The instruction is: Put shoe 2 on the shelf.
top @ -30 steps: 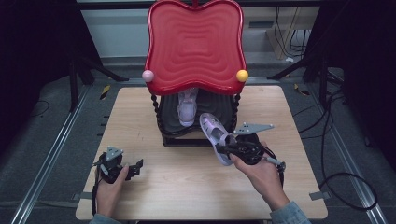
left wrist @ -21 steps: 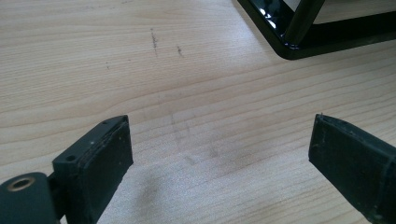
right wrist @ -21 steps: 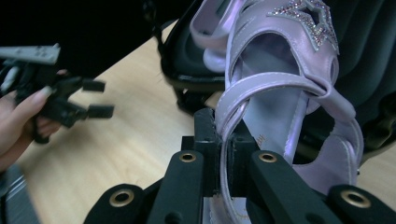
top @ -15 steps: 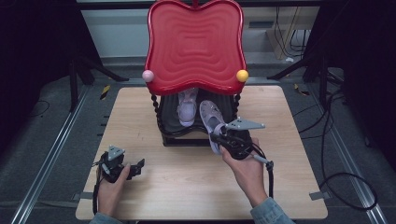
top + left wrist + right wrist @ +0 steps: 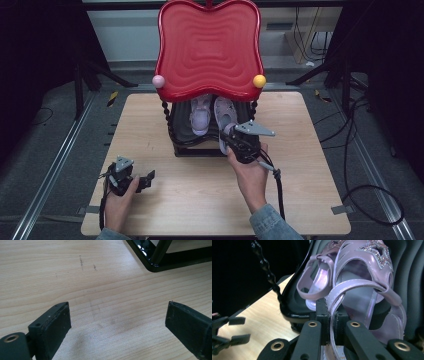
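A wooden table [image 5: 165, 130] fills the middle of the high view, with a black rack [image 5: 182, 137] at its centre under a large wavy red tray top [image 5: 210, 50]. A pink ball [image 5: 158, 81] and a yellow ball [image 5: 259, 81] sit at the red top's lower corners.

Two pale lilac sandals lie side by side in the rack's lower shelf. The left sandal [image 5: 201, 115] rests there alone. The right sandal [image 5: 226, 117] is just beside it, its heel end toward the lower edge of the frame, and the right gripper [image 5: 235, 142] has hold of it. In the right gripper view, that gripper's [image 5: 333, 317] black jaws are pinched tight on a thin strap [image 5: 334, 315] of the sandal [image 5: 362, 285], low in the centre of the frame; a sparkly star [image 5: 378, 250] decorates the sandal's front at the upper right.

In the lower left of the high view, the left gripper [image 5: 145, 179] rests low over the table, well apart from the rack. In its own view, its [image 5: 117, 325] jaws stand wide apart with nothing between them but bare wood [image 5: 100, 290]; a corner of the rack's black base [image 5: 160, 257] shows at the upper right.
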